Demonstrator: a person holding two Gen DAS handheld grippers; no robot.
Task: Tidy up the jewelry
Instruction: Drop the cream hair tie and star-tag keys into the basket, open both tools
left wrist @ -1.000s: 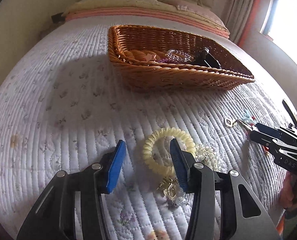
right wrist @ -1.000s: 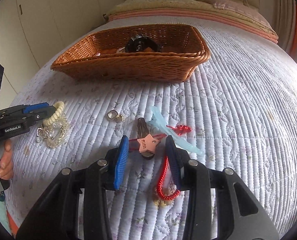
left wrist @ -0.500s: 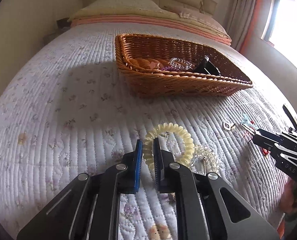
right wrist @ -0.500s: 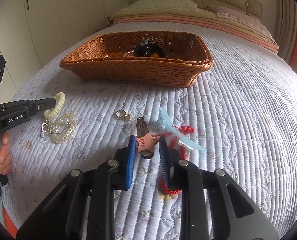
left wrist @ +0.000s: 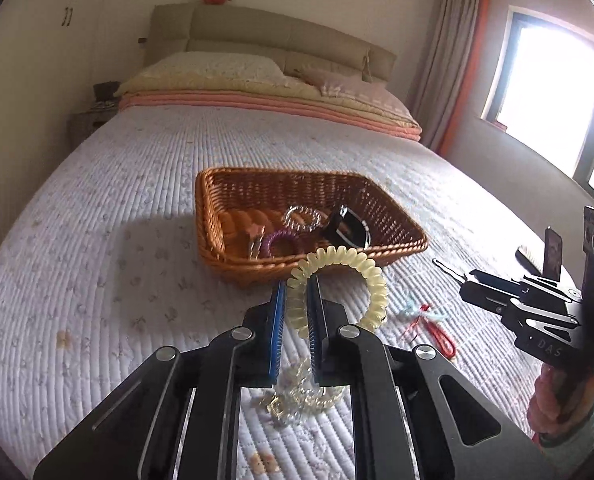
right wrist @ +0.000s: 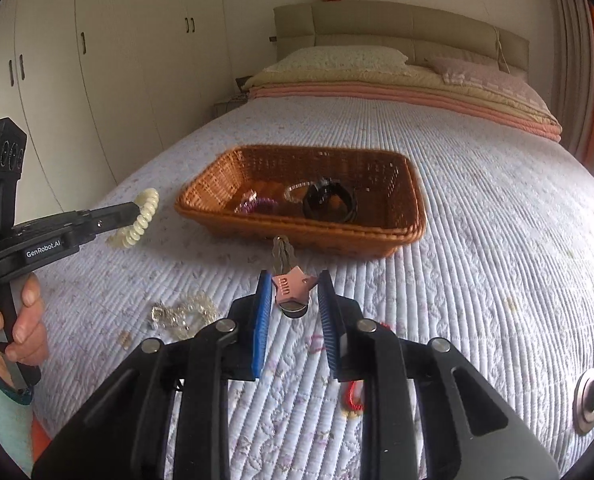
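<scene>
Cream coil tie [left wrist: 339,280] between left tool [left wrist: 297,312] pads

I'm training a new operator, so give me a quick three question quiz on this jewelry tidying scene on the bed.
1. True or false: the left gripper holds the yellow spiral hair tie off the quilt.
2. What does the right gripper hold? A) star hair clip B) red cord C) nothing
3. Fill in: the purple spiral tie lies inside the wicker ____.

Key: 1 true; 2 A; 3 basket.
</scene>
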